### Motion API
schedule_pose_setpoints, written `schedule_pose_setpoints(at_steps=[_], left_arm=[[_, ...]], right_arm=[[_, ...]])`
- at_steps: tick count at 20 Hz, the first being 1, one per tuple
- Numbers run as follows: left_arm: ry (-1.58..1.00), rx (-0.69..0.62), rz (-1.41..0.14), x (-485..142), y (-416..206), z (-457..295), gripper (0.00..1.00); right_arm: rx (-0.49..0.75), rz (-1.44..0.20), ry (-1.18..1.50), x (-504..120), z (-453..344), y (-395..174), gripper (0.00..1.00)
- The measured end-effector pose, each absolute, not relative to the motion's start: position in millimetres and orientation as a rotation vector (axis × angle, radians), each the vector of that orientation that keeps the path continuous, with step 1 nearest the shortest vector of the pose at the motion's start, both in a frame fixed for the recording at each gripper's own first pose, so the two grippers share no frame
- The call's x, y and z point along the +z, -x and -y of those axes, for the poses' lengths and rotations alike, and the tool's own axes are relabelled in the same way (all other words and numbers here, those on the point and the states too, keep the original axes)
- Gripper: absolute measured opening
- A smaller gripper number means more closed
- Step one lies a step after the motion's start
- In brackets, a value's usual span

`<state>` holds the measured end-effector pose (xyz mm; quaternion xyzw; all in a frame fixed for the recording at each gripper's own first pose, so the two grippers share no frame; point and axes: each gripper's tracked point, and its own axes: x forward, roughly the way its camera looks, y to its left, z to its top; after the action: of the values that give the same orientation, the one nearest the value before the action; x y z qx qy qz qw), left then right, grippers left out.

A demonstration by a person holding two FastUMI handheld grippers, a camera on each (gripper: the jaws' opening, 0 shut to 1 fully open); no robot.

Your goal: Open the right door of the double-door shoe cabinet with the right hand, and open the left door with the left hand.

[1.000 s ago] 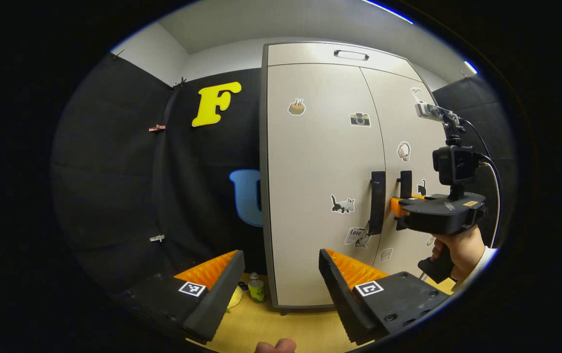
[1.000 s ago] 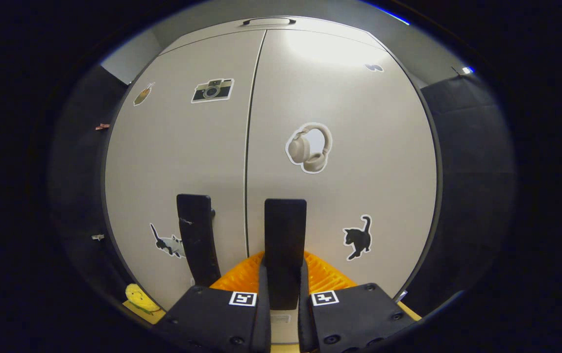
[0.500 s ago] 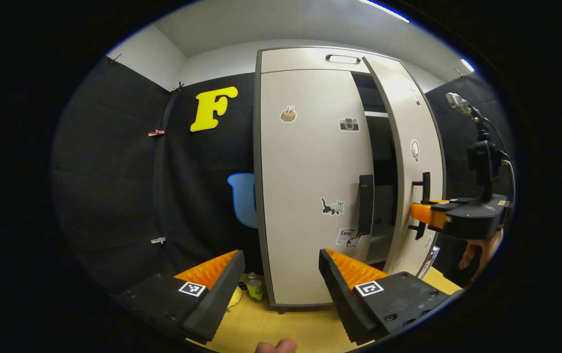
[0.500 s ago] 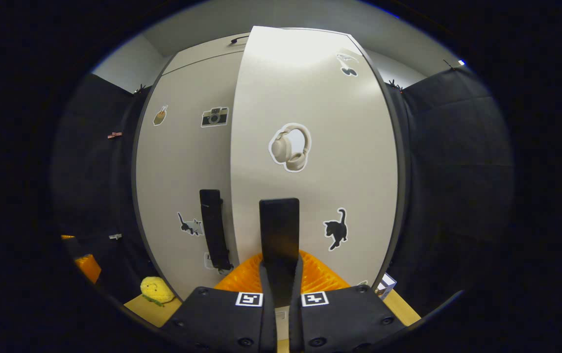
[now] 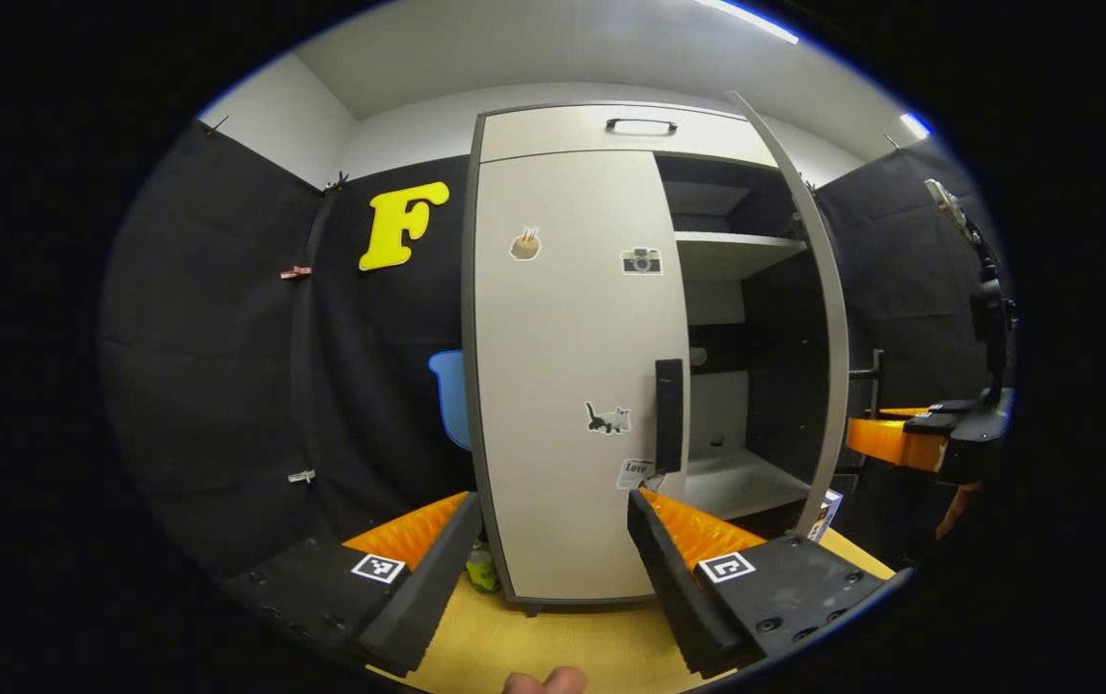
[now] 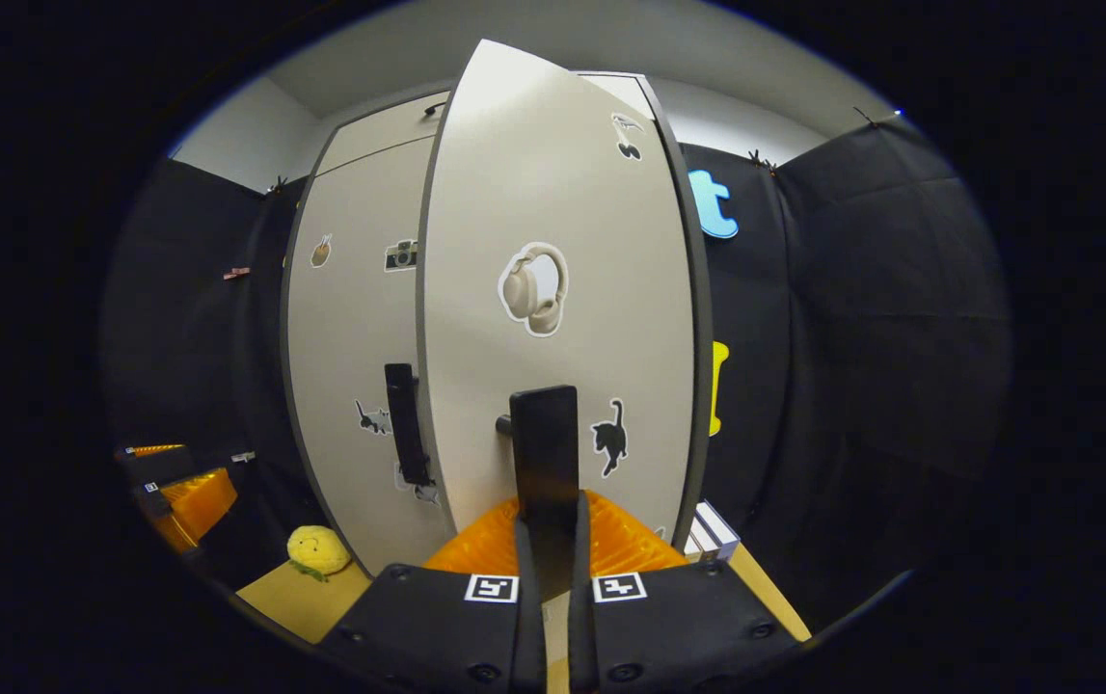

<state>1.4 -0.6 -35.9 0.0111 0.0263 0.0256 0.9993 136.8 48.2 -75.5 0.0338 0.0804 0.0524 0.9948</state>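
The right door (image 5: 827, 318) now stands much wider open than half a second ago, showing the shelves (image 5: 731, 246). The right gripper (image 6: 547, 540) stays clamped on its handle (image 6: 543, 453). The left gripper (image 5: 553, 549), fingers wide apart and empty, hangs before the closed left door (image 5: 572, 366).

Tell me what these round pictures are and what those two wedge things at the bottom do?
Each picture comes from a camera riding on a hand-held claw, a tool a person squeezes to grab things. The wedges are the claw's two fingers. In the left gripper view, the left claw is open, holding nothing, facing the shoe cabinet's closed left door and its handle. In the right gripper view, the right claw pinches the right door's handle, and the right door is swung open. A yellow plush toy sits on the floor.
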Motion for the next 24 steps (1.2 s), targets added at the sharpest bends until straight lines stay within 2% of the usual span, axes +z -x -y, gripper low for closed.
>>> schedule_pose_setpoints(at_steps=[9, 16, 17, 19, 20, 24], left_arm=[[-0.009, 0.025, -0.063, -31, 1, 66, 0.94], [-0.025, 0.019, -0.049, -18, -2, 104, 0.95], [-0.024, 0.019, -0.047, -16, -3, 107, 0.95], [-0.030, 0.020, -0.046, -14, -5, 112, 0.95], [-0.034, 0.020, -0.047, -13, -7, 115, 0.95], [-0.029, 0.014, -0.044, -10, -12, 122, 0.94]], right_arm=[[0.130, -0.209, -0.097, -72, -14, -124, 0.12], [0.060, -0.200, -0.078, -70, 26, -131, 0.09], [0.084, -0.205, -0.106, -70, 25, -130, 0.06], [0.127, -0.211, -0.152, -68, 11, -129, 0.05], [0.126, -0.209, -0.135, -68, 12, -129, 0.08], [0.121, -0.207, -0.110, -69, 19, -132, 0.07]])
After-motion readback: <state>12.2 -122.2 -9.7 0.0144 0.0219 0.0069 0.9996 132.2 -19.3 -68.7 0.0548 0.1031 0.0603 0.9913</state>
